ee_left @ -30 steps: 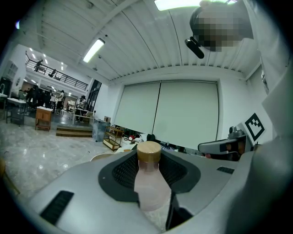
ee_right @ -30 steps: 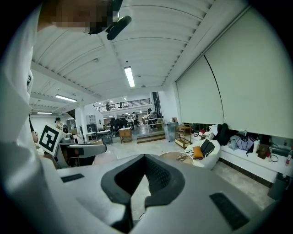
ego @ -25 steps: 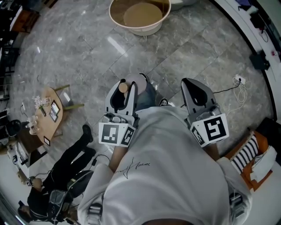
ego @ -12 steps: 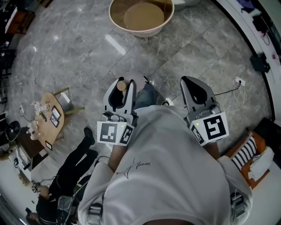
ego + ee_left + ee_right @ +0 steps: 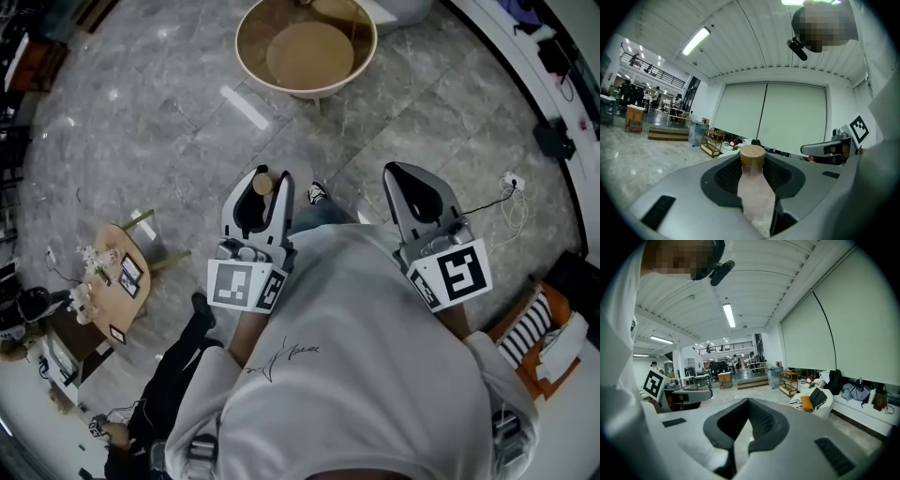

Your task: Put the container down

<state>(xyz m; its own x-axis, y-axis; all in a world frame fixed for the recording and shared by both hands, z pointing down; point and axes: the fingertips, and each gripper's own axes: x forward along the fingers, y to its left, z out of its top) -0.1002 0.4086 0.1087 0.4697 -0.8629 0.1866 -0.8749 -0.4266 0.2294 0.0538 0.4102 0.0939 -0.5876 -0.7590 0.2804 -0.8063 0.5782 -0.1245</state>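
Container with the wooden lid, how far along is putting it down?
Done: the left tool grips the container. In hand: it's held above the floor. Left: setting it down and letting go; the right tool is empty.

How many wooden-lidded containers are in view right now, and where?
1. The container is clamped in the left gripper. The right gripper holds nothing. Others could be hidden below the person's torso.

Left gripper (image 5: 270, 180) and right gripper (image 5: 397, 174) held out ahead of torso, side by side, near level. Left jaws clamp a capped bottle (image 5: 752, 159); right jaws together, empty.
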